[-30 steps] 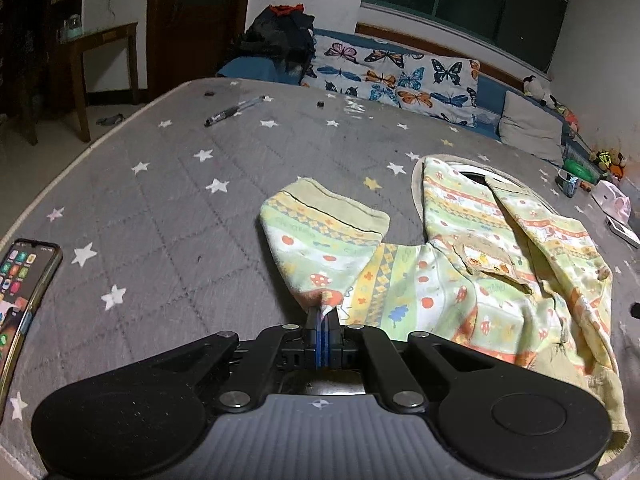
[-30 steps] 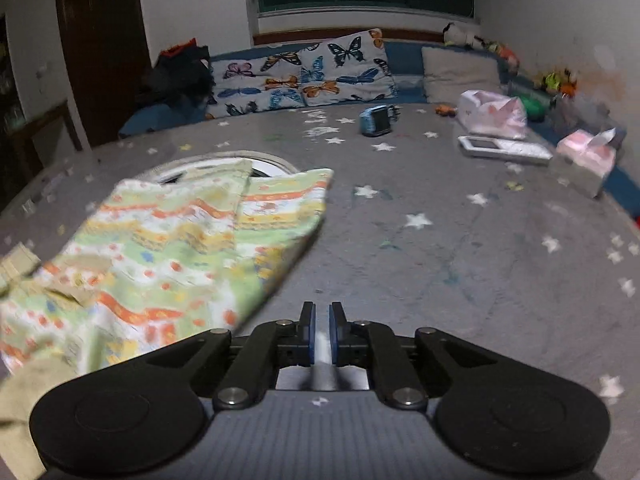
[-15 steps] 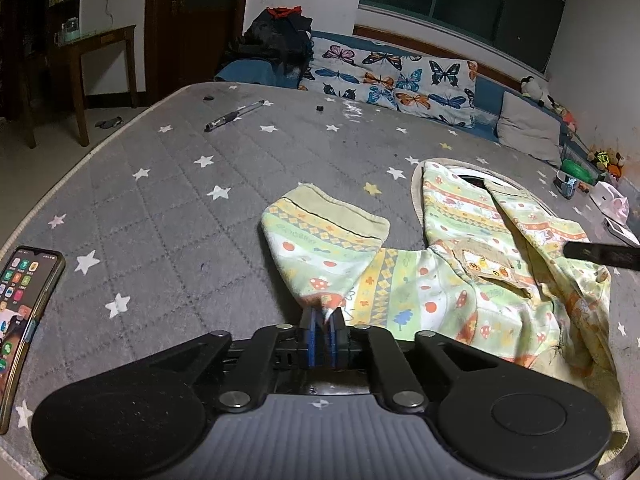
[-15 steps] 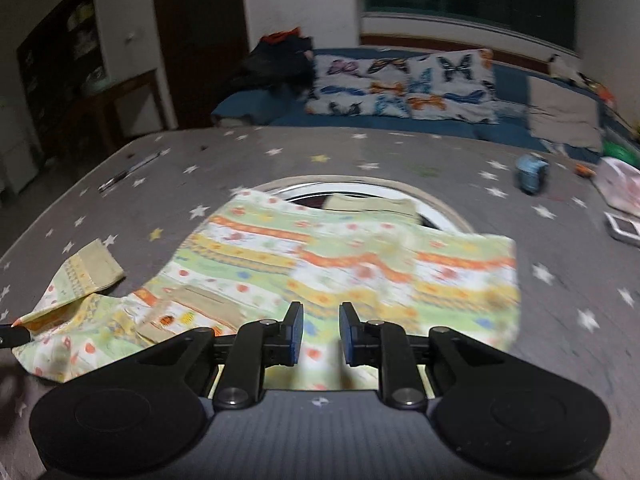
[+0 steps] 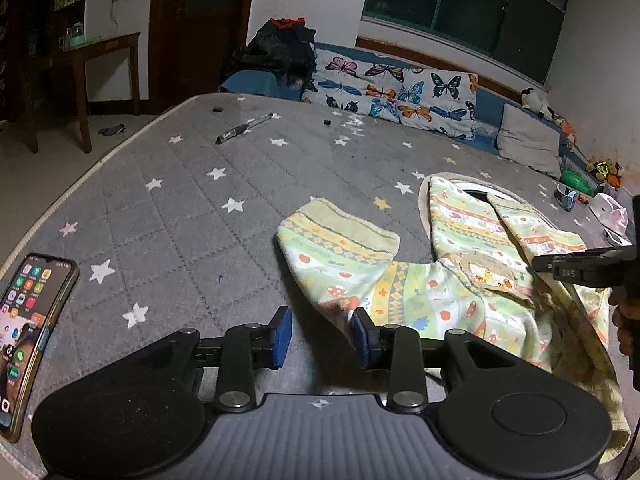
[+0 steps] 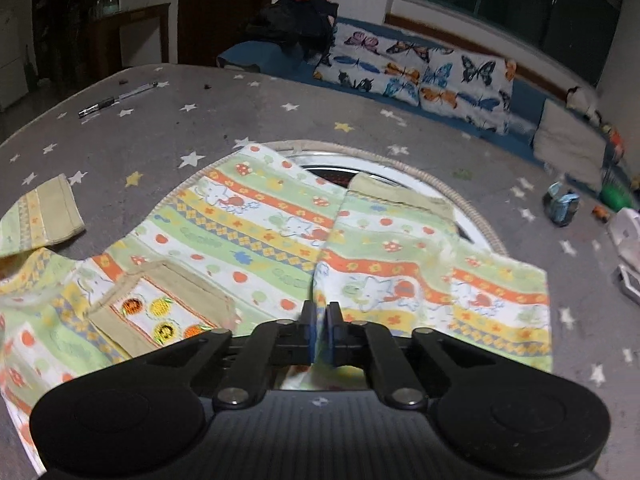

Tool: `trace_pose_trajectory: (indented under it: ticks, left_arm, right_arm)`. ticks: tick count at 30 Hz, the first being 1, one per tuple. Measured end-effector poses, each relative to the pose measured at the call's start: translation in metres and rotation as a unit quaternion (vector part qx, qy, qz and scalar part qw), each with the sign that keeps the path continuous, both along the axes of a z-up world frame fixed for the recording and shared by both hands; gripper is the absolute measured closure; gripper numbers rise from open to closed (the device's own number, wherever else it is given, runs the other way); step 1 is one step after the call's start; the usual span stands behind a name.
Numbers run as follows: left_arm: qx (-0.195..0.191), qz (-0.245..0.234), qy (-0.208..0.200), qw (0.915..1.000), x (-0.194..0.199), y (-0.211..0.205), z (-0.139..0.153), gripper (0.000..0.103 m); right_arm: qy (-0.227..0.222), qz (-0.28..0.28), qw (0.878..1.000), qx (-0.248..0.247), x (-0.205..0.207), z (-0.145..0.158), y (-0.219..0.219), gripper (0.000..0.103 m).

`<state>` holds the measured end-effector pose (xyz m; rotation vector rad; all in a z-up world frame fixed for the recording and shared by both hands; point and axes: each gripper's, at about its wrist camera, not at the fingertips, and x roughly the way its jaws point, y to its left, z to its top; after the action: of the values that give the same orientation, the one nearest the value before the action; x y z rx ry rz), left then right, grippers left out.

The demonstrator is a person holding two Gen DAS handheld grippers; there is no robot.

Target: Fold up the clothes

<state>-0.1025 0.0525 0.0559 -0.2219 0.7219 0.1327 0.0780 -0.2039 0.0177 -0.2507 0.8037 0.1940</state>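
A green, yellow and orange patterned child's garment [image 5: 460, 280] lies on the grey star-print bed; it also fills the right wrist view [image 6: 280, 240]. Its left sleeve [image 5: 332, 248] lies spread flat toward the left. My left gripper [image 5: 320, 336] is open and empty, its right pad touching the sleeve's near edge. My right gripper [image 6: 319, 328] is nearly shut, pinching the edge of the folded-over right part of the garment; it shows at the right edge of the left wrist view [image 5: 580, 270].
A phone [image 5: 28, 328] lies at the bed's left edge. A pen [image 5: 244, 128] lies far back. A round white object [image 6: 400, 172] sits under the garment. Butterfly pillows [image 5: 400, 96] line the back. Small toys and a tissue pack [image 6: 560, 208] lie at right.
My left gripper has opened and let go of the sleeve. My right gripper has swung left over the garment and closed on its folded edge.
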Motion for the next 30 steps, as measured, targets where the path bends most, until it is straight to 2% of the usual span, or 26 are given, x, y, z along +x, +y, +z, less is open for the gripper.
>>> trace_pose_trajectory:
  ticks: [7,15,18,22,23,26,30]
  left_arm:
    - [0.009,-0.022,-0.027,0.9993,0.002,-0.011,0.017,0.067]
    - [0.017,-0.063,-0.029,0.9974,0.016,-0.036,0.020,0.067]
    - [0.019,-0.080,-0.025,0.9963,0.023,-0.049,0.018,0.067]
    - [0.026,-0.101,-0.016,0.9944,0.034,-0.065,0.014,0.067]
    - [0.029,-0.106,-0.015,0.9938,0.037,-0.070,0.013,0.067]
    - [0.038,-0.122,-0.011,0.9918,0.044,-0.082,0.012,0.067]
    - [0.040,-0.138,-0.008,0.9896,0.055,-0.096,0.011,0.067]
  right_arm:
    - [-0.056,-0.039,0.998,0.008,-0.035,0.028,-0.046,0.102]
    - [-0.097,-0.135,0.986,0.014,-0.101,0.044,-0.133,0.102]
    - [-0.091,-0.187,0.978,0.030,-0.131,0.037,-0.165,0.102]
    - [-0.055,-0.258,0.962,0.075,-0.161,0.012,-0.204,0.098]
    - [-0.053,-0.266,0.959,0.080,-0.165,0.009,-0.208,0.097]
    - [-0.068,-0.268,0.958,0.076,-0.170,0.011,-0.209,0.085]
    - [-0.087,-0.252,0.961,0.078,-0.168,0.018,-0.205,0.082]
